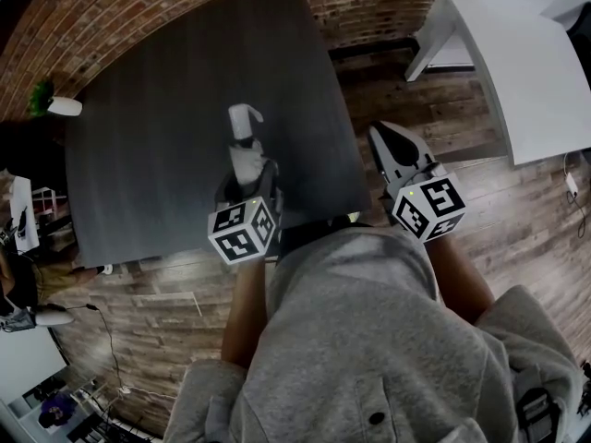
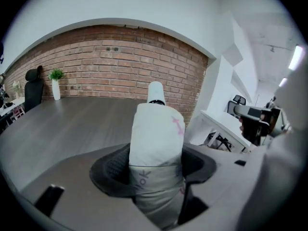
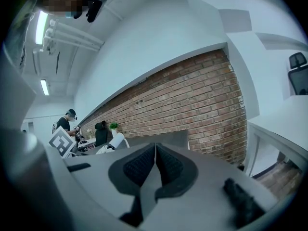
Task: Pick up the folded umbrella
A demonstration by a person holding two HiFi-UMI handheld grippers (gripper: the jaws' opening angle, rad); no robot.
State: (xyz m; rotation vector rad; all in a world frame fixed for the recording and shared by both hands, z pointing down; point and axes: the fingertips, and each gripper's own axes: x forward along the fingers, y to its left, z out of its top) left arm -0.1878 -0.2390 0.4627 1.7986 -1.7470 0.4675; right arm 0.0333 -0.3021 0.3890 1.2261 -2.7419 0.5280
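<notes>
1. Left gripper [image 2: 155, 172] is clamping the folded umbrella [image 2: 156, 129] around its fabric body, with the jaws standing fairly wide on it.
2. Right gripper [image 3: 155, 166] is idling just off the desk's [image 1: 166, 109] near right corner, jaws pressed together on nothing.
3. Umbrella is hanging over the desk's near edge, apparently clear of the top, capped end pointing away.
4. Probably light. The sleeve looks soft and slick over a stiff core, so a mid-body hold seems right.

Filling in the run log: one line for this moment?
left gripper: shut on umbrella, over table | right gripper: shut, empty
</notes>
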